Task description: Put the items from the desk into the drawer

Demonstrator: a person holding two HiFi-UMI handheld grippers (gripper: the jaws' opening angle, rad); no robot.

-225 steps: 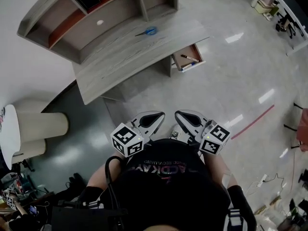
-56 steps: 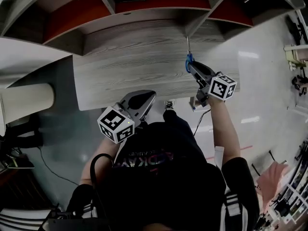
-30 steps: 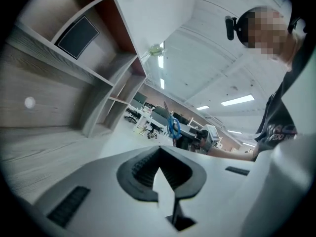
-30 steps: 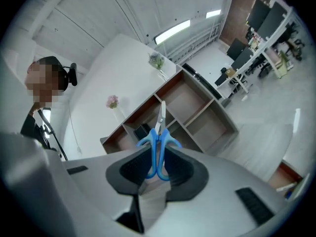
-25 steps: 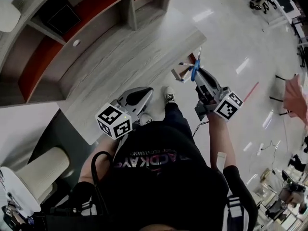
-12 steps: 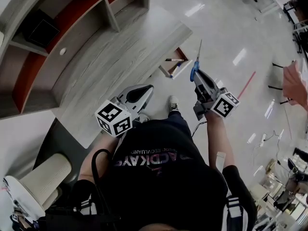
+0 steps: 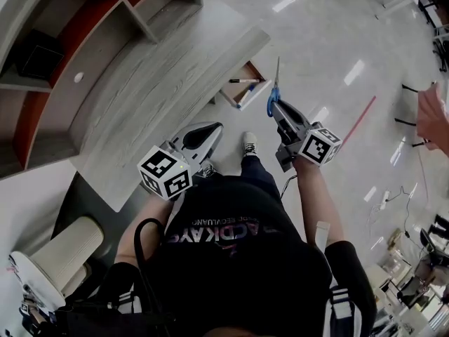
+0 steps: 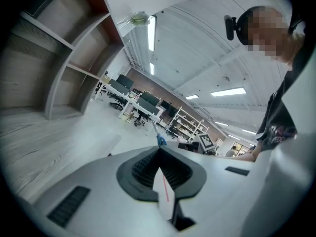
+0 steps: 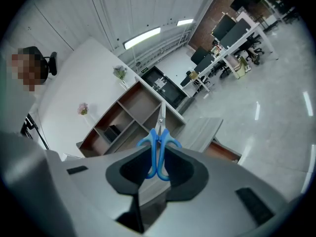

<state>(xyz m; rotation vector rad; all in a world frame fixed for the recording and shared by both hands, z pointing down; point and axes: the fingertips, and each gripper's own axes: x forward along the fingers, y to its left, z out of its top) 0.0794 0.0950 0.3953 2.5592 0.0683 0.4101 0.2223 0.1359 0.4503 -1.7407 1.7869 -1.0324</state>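
Note:
My right gripper [image 7: 275, 109] is shut on blue-handled scissors [image 7: 272, 95], whose blades point up and away from me. They hang in the air just right of the open drawer [image 7: 231, 97] under the grey wooden desk [image 7: 154, 90]. In the right gripper view the scissors' handles [image 9: 159, 149] sit between the jaws of the right gripper [image 9: 158, 157]. My left gripper [image 7: 209, 128] hovers near my body, below the desk's front edge. In the left gripper view the left gripper [image 8: 159, 151] is shut with nothing in it.
Two pens [image 7: 243, 83] lie in the drawer. A shelf unit with red back panels [image 7: 42, 97] stands on the desk, holding a black box [image 7: 35, 51]. A cream cylinder [image 7: 63, 248] stands at lower left. My shoe [image 7: 249, 144] shows on the glossy floor.
The right gripper has carried the scissors off the desk top and out beside the open drawer. The left gripper has stayed near my body.

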